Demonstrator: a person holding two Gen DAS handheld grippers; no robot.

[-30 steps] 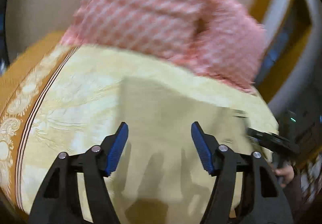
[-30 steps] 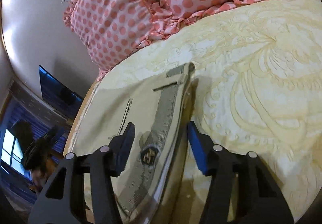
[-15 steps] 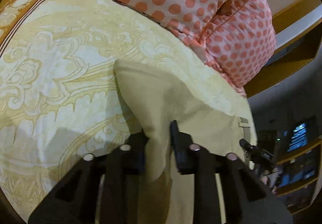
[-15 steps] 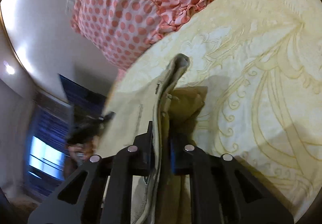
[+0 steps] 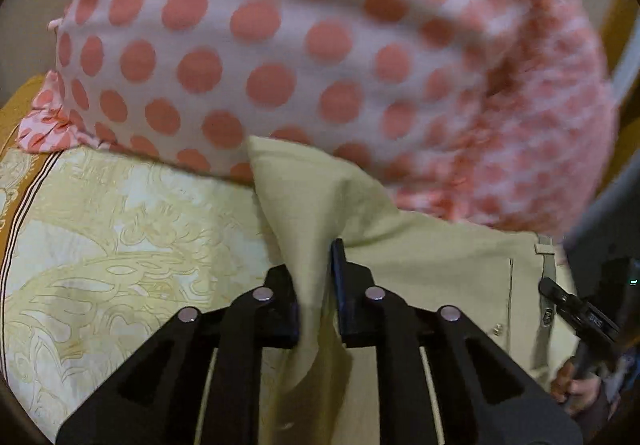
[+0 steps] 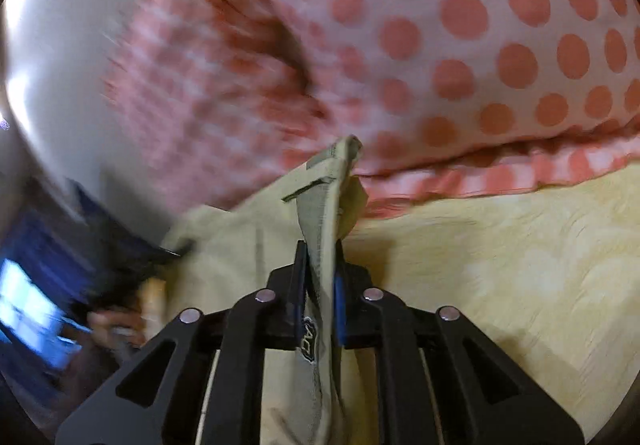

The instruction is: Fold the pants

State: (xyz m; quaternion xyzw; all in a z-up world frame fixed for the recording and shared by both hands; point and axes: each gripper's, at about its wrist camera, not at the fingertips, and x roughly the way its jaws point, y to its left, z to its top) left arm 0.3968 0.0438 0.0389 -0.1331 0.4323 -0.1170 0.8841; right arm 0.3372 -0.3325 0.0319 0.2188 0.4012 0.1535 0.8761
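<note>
Beige pants lie on a yellow patterned bedspread. My left gripper is shut on a fold of the pants' plain edge, which rises in a peak ahead of the fingers. My right gripper is shut on the waistband edge of the pants, lifted off the bedspread. The waistband with its small label also shows at the right of the left wrist view, next to the other gripper and the hand that holds it.
Pink pillows with orange-red polka dots fill the space just beyond the pants, and they also fill the right wrist view. A white wall and a dark bright-blue screen are at the left of the right wrist view.
Both grippers have closed from open onto the pants, the left on a fold and the right on the waistband. Both have then lifted the cloth and moved toward the pillows.
</note>
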